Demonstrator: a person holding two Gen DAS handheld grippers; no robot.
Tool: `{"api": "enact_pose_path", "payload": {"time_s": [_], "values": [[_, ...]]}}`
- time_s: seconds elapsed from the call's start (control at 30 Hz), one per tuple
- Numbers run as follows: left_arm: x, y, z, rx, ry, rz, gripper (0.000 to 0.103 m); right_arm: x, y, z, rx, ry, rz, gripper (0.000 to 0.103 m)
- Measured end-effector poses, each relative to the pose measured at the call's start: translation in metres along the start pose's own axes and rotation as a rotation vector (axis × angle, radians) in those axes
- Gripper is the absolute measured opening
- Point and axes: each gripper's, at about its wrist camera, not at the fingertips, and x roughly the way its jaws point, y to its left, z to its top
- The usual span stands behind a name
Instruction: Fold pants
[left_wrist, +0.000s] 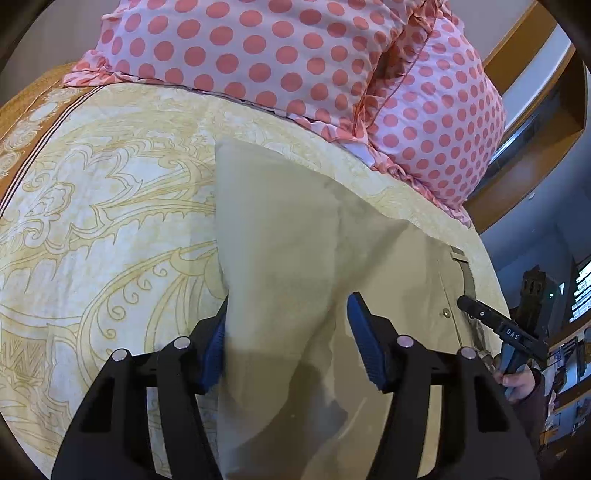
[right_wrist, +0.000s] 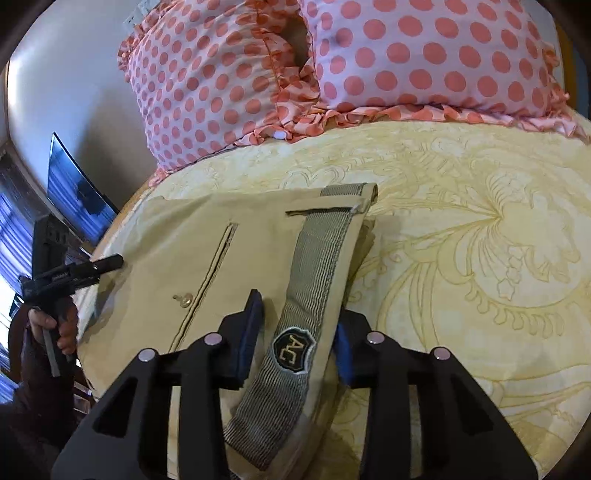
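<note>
Beige pants (left_wrist: 295, 229) lie on a yellow patterned bedspread (left_wrist: 103, 206). In the left wrist view my left gripper (left_wrist: 290, 328) has its blue-padded jaws apart around a raised fold of a pant leg. In the right wrist view the pants (right_wrist: 192, 236) show a back pocket, a button and a grey elastic waistband (right_wrist: 314, 258) with a black badge. My right gripper (right_wrist: 299, 332) has its jaws apart around the waistband edge. The right gripper also shows in the left wrist view (left_wrist: 495, 325), and the left gripper in the right wrist view (right_wrist: 81, 271).
Two pink pillows with coral polka dots (left_wrist: 295, 55) (right_wrist: 369, 62) lie at the head of the bed. The bed's edge drops off beside the pants (left_wrist: 495, 266). A wooden headboard (left_wrist: 528, 122) and a dark screen (right_wrist: 77, 192) stand beyond.
</note>
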Motion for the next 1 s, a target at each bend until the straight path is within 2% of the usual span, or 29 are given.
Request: {"api": "enact_pose_path", "payload": {"time_s": [0.03, 0.1, 0.23, 0.3, 0.47, 0.57, 0.63, 0.7, 0.77, 0.8, 0.83, 0.9, 0.93, 1.0], "values": [[0.000, -0.001, -0.001, 0.001, -0.006, 0.009, 0.041, 0.000, 0.002, 0.000, -0.011, 0.002, 0.012, 0.020], [0.002, -0.006, -0.003, 0.024, -0.003, 0.017, 0.009, -0.003, 0.007, -0.001, -0.029, -0.002, 0.046, 0.015], [-0.004, -0.024, -0.003, 0.116, -0.047, 0.078, 0.006, -0.017, 0.009, 0.010, -0.026, -0.030, 0.093, 0.010], [-0.008, -0.031, 0.005, 0.145, -0.072, 0.091, 0.005, -0.022, 0.014, 0.022, -0.056, -0.047, 0.083, 0.010], [-0.008, -0.051, 0.053, 0.187, -0.142, 0.103, 0.005, -0.025, 0.024, 0.076, -0.121, -0.141, 0.043, 0.009], [0.009, -0.057, 0.087, 0.204, -0.201, 0.155, 0.005, -0.012, 0.013, 0.110, -0.106, -0.203, -0.001, 0.008], [0.034, -0.049, 0.108, 0.186, -0.175, 0.191, 0.005, 0.011, -0.009, 0.124, -0.045, -0.185, -0.046, 0.008], [0.069, -0.027, 0.120, 0.110, -0.070, 0.187, 0.006, 0.043, -0.029, 0.125, 0.012, -0.096, -0.095, 0.010], [0.087, -0.014, 0.119, 0.074, -0.024, 0.183, 0.007, 0.064, -0.041, 0.117, 0.045, -0.029, -0.142, 0.019], [0.089, -0.012, 0.116, 0.082, -0.030, 0.185, 0.008, 0.065, -0.041, 0.115, 0.043, -0.034, -0.150, 0.024], [0.085, -0.014, 0.114, 0.101, -0.051, 0.188, 0.010, 0.060, -0.041, 0.115, 0.043, -0.035, -0.167, 0.034], [0.073, -0.016, 0.112, 0.109, -0.073, 0.194, 0.011, 0.044, -0.038, 0.116, 0.049, -0.065, -0.188, 0.044], [0.062, -0.017, 0.109, 0.110, -0.095, 0.199, 0.011, 0.033, -0.035, 0.113, 0.054, -0.089, -0.174, 0.059], [0.041, -0.019, 0.101, 0.112, -0.140, 0.195, 0.010, 0.007, -0.023, 0.106, 0.056, -0.153, -0.080, 0.075]]}}
